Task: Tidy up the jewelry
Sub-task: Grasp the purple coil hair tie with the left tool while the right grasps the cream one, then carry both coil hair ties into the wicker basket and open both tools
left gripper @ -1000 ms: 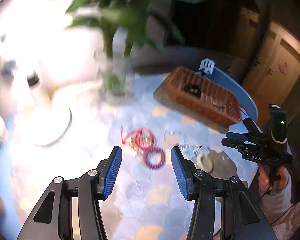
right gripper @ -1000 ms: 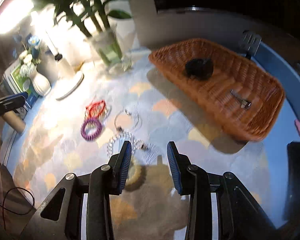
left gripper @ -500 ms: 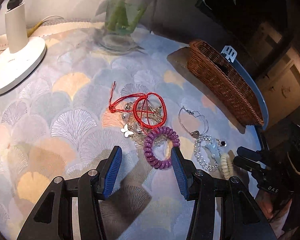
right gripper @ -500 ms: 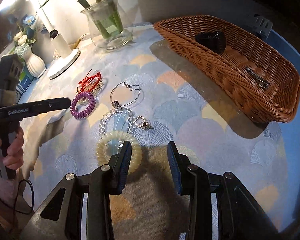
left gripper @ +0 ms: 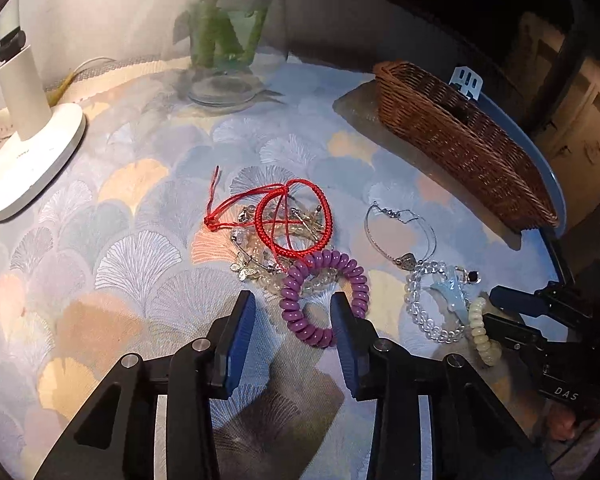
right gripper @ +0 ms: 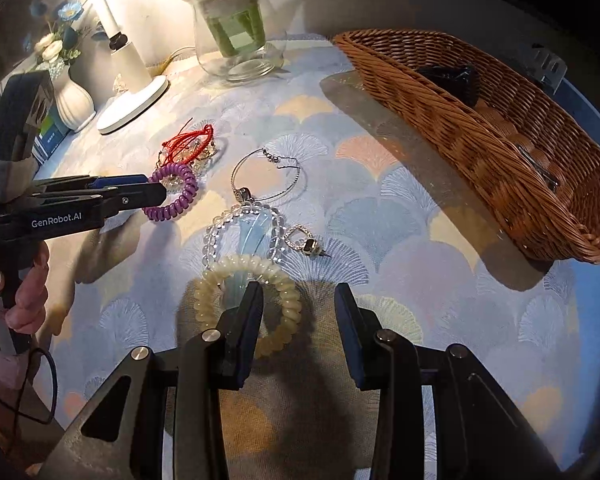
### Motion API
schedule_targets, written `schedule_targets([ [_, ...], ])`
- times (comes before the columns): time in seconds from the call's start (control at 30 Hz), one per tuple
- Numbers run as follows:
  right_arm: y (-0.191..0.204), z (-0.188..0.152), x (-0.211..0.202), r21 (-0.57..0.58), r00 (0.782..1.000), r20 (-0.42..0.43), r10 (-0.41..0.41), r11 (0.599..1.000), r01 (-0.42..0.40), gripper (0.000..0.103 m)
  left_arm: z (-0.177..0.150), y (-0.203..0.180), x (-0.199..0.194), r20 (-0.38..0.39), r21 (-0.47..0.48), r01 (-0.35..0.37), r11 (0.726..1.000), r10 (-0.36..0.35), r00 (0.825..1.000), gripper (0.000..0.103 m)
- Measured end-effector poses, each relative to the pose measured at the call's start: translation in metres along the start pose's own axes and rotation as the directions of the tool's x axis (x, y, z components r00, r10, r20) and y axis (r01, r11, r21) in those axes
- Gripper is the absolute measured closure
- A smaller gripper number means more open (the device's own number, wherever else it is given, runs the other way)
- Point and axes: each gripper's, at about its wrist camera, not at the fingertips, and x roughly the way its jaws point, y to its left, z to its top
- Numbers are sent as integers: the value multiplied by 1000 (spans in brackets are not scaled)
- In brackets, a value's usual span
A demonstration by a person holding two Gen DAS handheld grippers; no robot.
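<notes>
1. Left tool [left gripper: 293,314]: fingers spread, nothing held, hovering low over the bench [left gripper: 112,248]. The purple coil band [left gripper: 325,297] lies flat between and just ahead of its tips, its near edge inside the gap; judged lined up for a pinch on that edge.
2. Just beyond the purple coil: a red cord bracelet [left gripper: 296,216] tangled over clear beads and a butterfly charm [left gripper: 247,269], touching the coil's far side. A lift of the coil could drag this tangle.
3. Right tool [right gripper: 299,312]: fingers spread, nothing held. Its left finger sits inside the cream coil band [right gripper: 247,305], the right finger outside it, so the band's right side lies in the gap, apparently the grip being set up.
4. Just ahead of the right tool: a clear bead bracelet [right gripper: 242,236] overlapping the cream coil, a small square earring [right gripper: 305,243] beside it, and a thin wire bangle [right gripper: 266,176] farther out.
5. Far right of both tools: a wicker basket [right gripper: 480,128], well apart from the loose pieces, already holding a black item [right gripper: 452,78] and a slim clip [right gripper: 538,164]; judged the destination, with most jewelry still unsorted.
6. Far left: lamp base [left gripper: 32,160] and glass vase [left gripper: 230,36].
</notes>
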Motion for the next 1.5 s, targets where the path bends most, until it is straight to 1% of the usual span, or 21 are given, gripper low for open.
schedule_targets([
  [0.07,4,0,2,-15,1000,3,-10,1000,10,64,-1,-2,0,4,9,-8,1000,8,1000,65],
  [0.1,6,0,3,-22,1000,7,-16,1000,16,69,-1,-3,0,4,12,-13,1000,12,1000,69],
  [0.13,8,0,3,-27,1000,13,-27,999,27,77,-1,-4,0,3,15,-15,1000,15,1000,77],
  [0.2,10,0,4,-34,999,20,-32,999,33,84,-2,-5,0,0,19,-15,1000,15,1000,87],
  [0.23,10,1,4,-39,999,23,-33,999,34,88,-2,-5,0,0,20,-18,1000,18,1000,90],
  [0.37,15,-1,1,-63,999,20,-31,998,32,90,-6,-4,-4,3,13,-1,1000,1,1000,91],
  [0.5,20,-2,-8,-77,1000,23,6,997,-4,91,-13,-5,-17,16,15,31,999,-31,999,91],
  [0.63,25,-1,-19,-83,998,43,49,996,-45,91,-16,-5,-31,37,17,45,999,-46,998,91],
  [0.77,28,0,-32,-82,995,68,79,994,-73,91,-14,-10,-44,60,38,49,998,-51,997,91],
  [0.93,24,2,-47,-71,991,107,84,995,-77,91,-5,-26,-54,79,82,57,995,-63,995,91],
  [1.03,13,4,-58,-47,988,135,80,996,-74,91,6,-41,-58,88,127,73,989,-85,993,91],
  [1.2,-22,10,-80,14,981,194,20,1000,-24,91,33,-78,-63,110,225,66,972,-93,990,91],
  [1.37,-75,25,-99,108,970,231,-77,993,53,91,69,-115,-59,122,293,81,953,-121,985,91],
  [1.5,-123,45,-101,206,960,233,-158,972,110,91,101,-139,-45,94,294,137,946,-171,981,91],
])
